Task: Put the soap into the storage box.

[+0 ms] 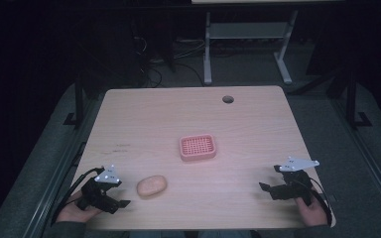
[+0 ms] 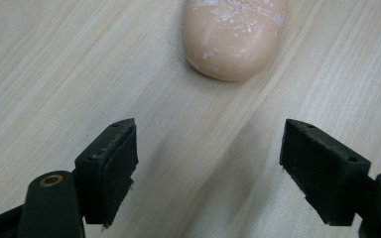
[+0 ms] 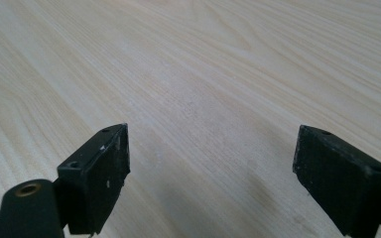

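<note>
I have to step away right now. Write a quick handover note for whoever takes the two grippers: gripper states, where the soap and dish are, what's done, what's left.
Left gripper: jaws open, empty, low over the table, aimed at the soap bar just ahead of it, not touching.
Right gripper: jaws open, empty, near the right front edge, bare wood ahead of it.
Soap bar: lying on the table, front left, white flecks on top.
Pink soap dish: mid-table, empty, apart from the soap.
Done: nothing grasped yet.
Left: probably close the left jaws on the soap and set it in the dish.
</note>
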### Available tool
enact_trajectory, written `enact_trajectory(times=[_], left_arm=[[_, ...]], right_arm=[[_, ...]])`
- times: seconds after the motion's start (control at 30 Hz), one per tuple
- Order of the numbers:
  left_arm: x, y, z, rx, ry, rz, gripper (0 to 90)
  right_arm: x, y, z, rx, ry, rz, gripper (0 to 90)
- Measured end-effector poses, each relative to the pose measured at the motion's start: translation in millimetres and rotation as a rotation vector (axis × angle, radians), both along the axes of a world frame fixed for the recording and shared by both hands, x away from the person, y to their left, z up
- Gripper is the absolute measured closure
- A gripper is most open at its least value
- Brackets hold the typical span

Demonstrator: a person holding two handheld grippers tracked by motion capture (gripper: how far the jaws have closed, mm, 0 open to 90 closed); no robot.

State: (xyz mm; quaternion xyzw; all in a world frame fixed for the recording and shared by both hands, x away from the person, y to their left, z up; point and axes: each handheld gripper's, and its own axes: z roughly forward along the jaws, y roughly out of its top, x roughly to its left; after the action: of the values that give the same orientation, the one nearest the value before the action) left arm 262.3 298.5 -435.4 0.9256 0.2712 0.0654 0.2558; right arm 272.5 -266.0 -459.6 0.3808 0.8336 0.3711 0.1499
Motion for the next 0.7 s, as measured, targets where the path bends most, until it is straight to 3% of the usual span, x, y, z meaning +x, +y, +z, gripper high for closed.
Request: enact_trajectory(times=[0.7], left_arm=[[4.7, -22.8, 7.0, 0.010, -0.026, -0.057, 22.1]], right_arm=[[0.0, 0.7, 0.2, -0.007, -0.002, 0.006, 14.2]])
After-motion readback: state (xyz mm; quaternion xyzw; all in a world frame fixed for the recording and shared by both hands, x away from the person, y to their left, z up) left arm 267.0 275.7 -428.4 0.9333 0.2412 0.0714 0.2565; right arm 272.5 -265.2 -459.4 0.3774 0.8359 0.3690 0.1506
